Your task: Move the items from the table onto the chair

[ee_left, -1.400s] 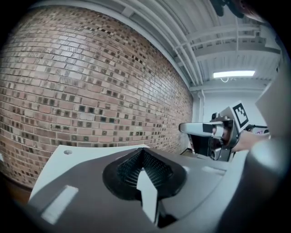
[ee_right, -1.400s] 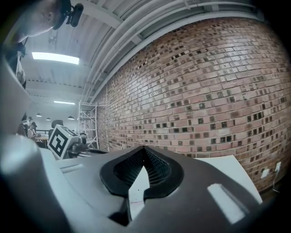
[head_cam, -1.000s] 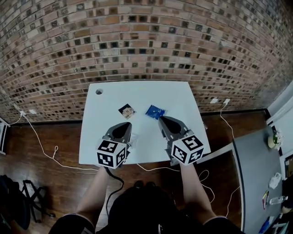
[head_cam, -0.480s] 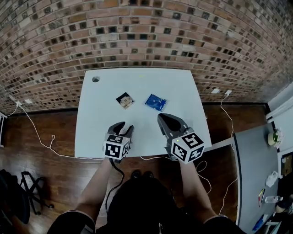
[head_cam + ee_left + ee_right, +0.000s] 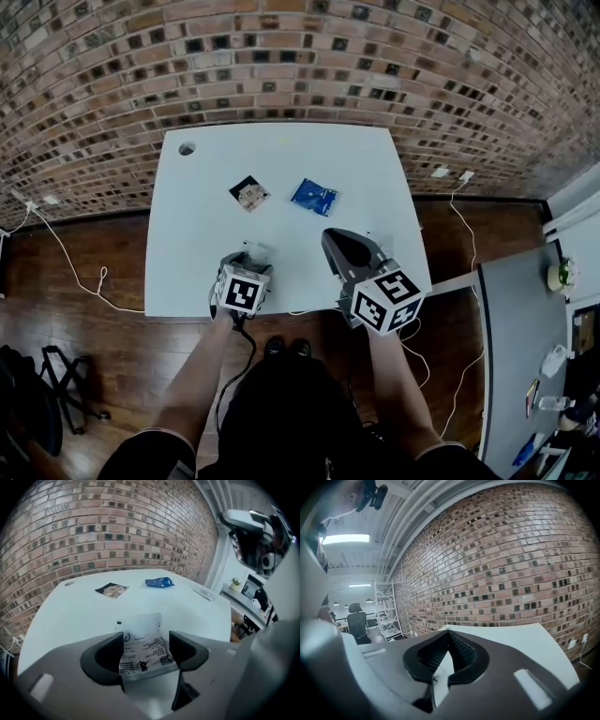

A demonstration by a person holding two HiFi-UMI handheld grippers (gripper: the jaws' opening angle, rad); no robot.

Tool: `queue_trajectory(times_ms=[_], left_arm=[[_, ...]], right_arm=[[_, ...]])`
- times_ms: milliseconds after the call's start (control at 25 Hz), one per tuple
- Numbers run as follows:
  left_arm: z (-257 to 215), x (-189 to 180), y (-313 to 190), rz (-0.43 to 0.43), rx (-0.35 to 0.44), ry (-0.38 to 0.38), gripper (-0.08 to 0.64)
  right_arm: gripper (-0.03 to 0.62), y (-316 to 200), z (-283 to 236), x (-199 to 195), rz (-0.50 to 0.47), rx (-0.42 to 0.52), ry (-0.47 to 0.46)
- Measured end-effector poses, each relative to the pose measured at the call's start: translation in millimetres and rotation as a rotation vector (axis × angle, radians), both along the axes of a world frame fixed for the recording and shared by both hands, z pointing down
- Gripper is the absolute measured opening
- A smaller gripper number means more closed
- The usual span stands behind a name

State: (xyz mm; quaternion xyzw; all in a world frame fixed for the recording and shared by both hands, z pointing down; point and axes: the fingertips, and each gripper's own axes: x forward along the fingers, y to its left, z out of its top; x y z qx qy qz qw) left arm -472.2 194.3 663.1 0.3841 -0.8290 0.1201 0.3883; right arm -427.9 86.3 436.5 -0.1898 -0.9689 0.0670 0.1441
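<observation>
My left gripper (image 5: pixel 249 255) hangs over the white table's (image 5: pixel 197 234) front edge. Its jaws are opening and stand wide around a white printed packet (image 5: pixel 140 641) that lies on the table between them; the pads do not press on it. Further back lie a black and tan packet (image 5: pixel 248 193) and a blue packet (image 5: pixel 314 197), also seen in the left gripper view as the black and tan packet (image 5: pixel 111 589) and the blue packet (image 5: pixel 159 582). My right gripper (image 5: pixel 332 240) is shut with nothing in it, a little right of the left one; its jaws (image 5: pixel 449 651) meet.
A small flat white piece (image 5: pixel 205 594) lies near the table's right edge. A round hole (image 5: pixel 187 148) marks the far left corner. The brick wall (image 5: pixel 300 66) stands behind. Cables (image 5: pixel 84 291) trail on the wooden floor. A grey desk (image 5: pixel 525 337) is at right. An office chair (image 5: pixel 357 620) shows far off.
The left gripper's jaws have gone from shut to wide apart, and the white packet now shows between them. The right gripper has stayed shut in about the same place.
</observation>
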Motion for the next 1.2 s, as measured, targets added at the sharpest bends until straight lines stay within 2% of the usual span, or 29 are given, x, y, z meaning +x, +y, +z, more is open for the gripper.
queue_trajectory(times_ms=[200, 240, 320, 400, 440, 600, 720, 1200], left_arm=[[1, -3, 1, -0.014, 0.0, 0.017, 0.273], [0, -3, 2, -0.016, 0.0, 0.02, 0.238], [-3, -4, 4, -0.024, 0.006, 0.01, 0.218], [-11, -9, 5, -0.034, 0.016, -0.028, 0.069], [-13, -11, 3, -0.031, 0.027, -0.042, 0.051], [-30, -16, 0, -0.036, 0.064, -0.055, 0.038], [-56, -18, -11, -0.033, 0.131, -0.085, 0.037], [-247, -29, -67, 0.058, 0.445, -0.36, 0.037]], right_arm=[[0.002, -7, 4, 3, 0.011, -0.006, 0.008], [0.002, -7, 5, 3, 0.012, -0.007, 0.009], [0.002, -8, 4, 3, 0.014, -0.009, 0.006], [0.002, -9, 2, 3, 0.015, -0.009, 0.0], [0.002, -9, 1, 3, 0.016, -0.009, -0.003], [0.002, -13, -3, 4, 0.023, -0.008, -0.014], [0.002, -18, -8, 6, 0.032, -0.007, -0.027], [0.002, -47, -73, 17, 0.092, 0.024, -0.173]])
